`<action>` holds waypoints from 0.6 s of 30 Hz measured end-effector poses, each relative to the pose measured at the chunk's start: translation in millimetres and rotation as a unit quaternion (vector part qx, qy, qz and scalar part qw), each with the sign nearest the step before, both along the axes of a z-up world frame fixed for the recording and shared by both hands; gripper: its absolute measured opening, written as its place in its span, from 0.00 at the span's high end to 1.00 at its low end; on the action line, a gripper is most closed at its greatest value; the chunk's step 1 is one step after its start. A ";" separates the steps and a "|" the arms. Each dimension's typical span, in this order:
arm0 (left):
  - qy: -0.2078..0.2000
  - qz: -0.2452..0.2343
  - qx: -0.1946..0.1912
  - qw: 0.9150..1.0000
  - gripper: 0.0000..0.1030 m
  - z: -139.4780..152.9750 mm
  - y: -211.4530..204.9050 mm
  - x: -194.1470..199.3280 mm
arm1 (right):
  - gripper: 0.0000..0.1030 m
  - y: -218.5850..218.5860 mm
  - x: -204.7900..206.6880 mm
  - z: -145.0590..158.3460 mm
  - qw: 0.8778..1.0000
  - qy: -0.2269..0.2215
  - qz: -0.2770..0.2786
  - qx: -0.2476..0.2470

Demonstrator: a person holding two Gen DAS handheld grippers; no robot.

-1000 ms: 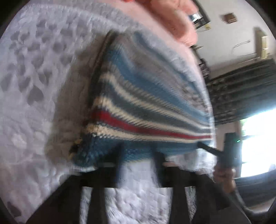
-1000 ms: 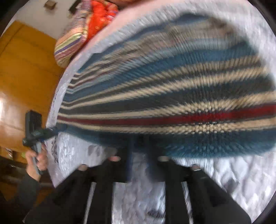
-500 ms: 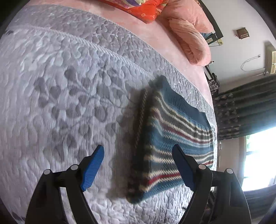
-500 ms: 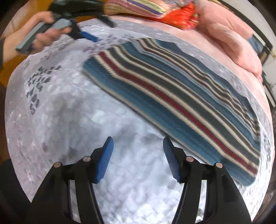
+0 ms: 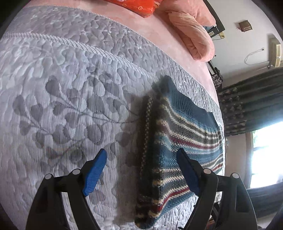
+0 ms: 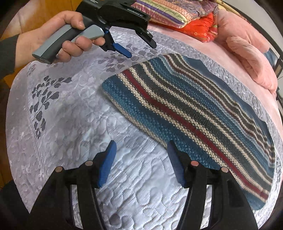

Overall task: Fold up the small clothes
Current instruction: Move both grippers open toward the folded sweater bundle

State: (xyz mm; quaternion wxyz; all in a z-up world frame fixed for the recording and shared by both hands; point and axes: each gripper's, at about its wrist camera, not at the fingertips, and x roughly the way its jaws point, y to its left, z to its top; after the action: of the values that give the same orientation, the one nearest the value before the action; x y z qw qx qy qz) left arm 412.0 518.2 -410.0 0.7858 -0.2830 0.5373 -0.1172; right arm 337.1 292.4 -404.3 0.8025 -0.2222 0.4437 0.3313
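A striped knitted garment (image 6: pixel 191 113) in blue, cream, dark grey and red lies folded flat on the grey quilted bedspread (image 6: pixel 70 109). In the left wrist view the same knit (image 5: pixel 169 146) shows its folded edge at the near left. My left gripper (image 5: pixel 141 169) hovers open above that near edge, nothing between its blue pads. My right gripper (image 6: pixel 141 159) is open too, just short of the garment's long near edge, holding nothing. The left gripper (image 6: pixel 139 46) also shows in the right wrist view, held by a hand (image 6: pixel 58 35) beyond the far corner of the knit.
A pink rolled blanket (image 6: pixel 251 60) and orange and striped bedding (image 6: pixel 176 14) lie at the head of the bed. A pink sheet (image 5: pixel 159 28) borders the bedspread. Dark curtains (image 5: pixel 251 102) and a bright window (image 5: pixel 265 152) stand to the right in the left wrist view.
A second ago both grippers held the knit's edge lifted. They laid it down, let go and opened, then drew back; the garment now rests folded on the bedspread.
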 end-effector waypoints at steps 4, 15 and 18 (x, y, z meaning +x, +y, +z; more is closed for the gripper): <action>-0.001 -0.005 0.000 1.000 0.21 -1.4 -0.8 4.2 | 0.42 3.4 2.5 -5.2 1.000 0.002 -0.002 0.000; 0.005 -0.034 -0.009 0.999 0.21 -9.6 -17.5 31.2 | 0.39 36.3 -16.5 -23.9 0.994 -0.087 0.020 -0.056; 0.012 -0.043 -0.010 0.999 0.21 -14.9 -26.0 42.7 | 0.39 57.0 -16.2 -33.5 0.989 -0.123 0.032 -0.080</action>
State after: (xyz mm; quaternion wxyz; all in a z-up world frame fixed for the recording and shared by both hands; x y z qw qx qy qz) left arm 454.7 492.2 -424.9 0.7705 -0.2690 0.5572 -0.1532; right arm 321.0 349.4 -437.8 0.8194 -0.3391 0.3595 0.2904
